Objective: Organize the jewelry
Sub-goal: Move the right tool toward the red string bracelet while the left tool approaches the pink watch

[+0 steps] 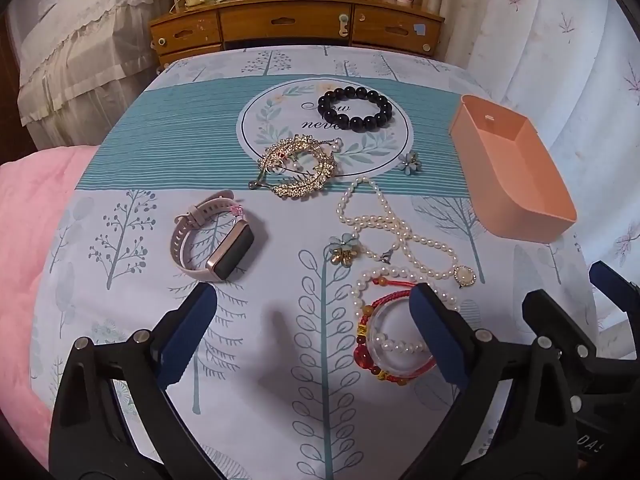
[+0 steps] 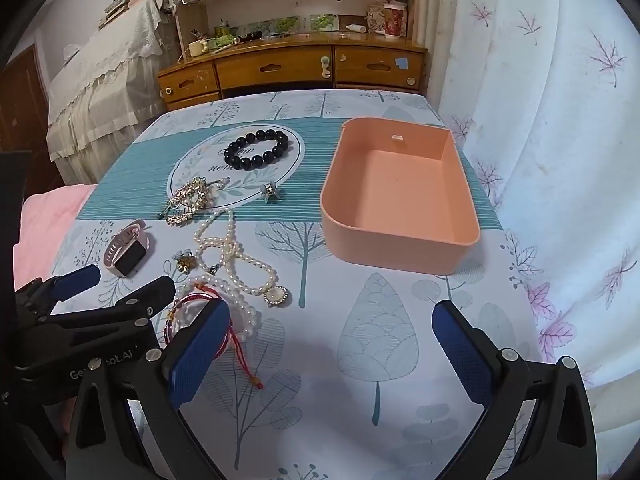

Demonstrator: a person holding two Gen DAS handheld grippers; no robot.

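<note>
Right now, as it looks from beside the bed:

Risk: the pearl necklace [image 1: 400,228] loops close by the small pearl bracelet [image 1: 384,280] and red cord bracelet [image 1: 384,344]; a pinch at that heap could snag more than one piece and drag the strand across the bedspread [image 1: 260,360].

Second risk: the red bracelet's loose tail [image 2: 248,364] trails toward 6 o'clock in the right view and could catch on a finger.

Third risk: the cloth is soft, so I'd guess a hard press would bunch fabric between the pads.

Left claw [image 1: 312,336]: fingers wide apart, holding nothing; its right pad [image 1: 436,336] sits over the bracelet heap, contact unclear.

Right claw [image 2: 332,356]: also spread wide and empty, hovering over bare cloth; its left pad [image 2: 200,352] is just beside the heap.

Tray [image 2: 400,200]: peach, empty, at 12 to 1 o'clock from the right claw, 2 o'clock from the left.

Watch [image 1: 214,236]: 10 o'clock in the left view.

Black bead bracelet [image 1: 354,108]: 12 o'clock, far side.

Gold brooch [image 1: 298,168]: near 12 o'clock, just before the beads.

Flower pieces: one [image 1: 344,248] beside the necklace, one [image 1: 410,162] further off toward 1 o'clock.

Progress: nothing in the tray yet.
</note>
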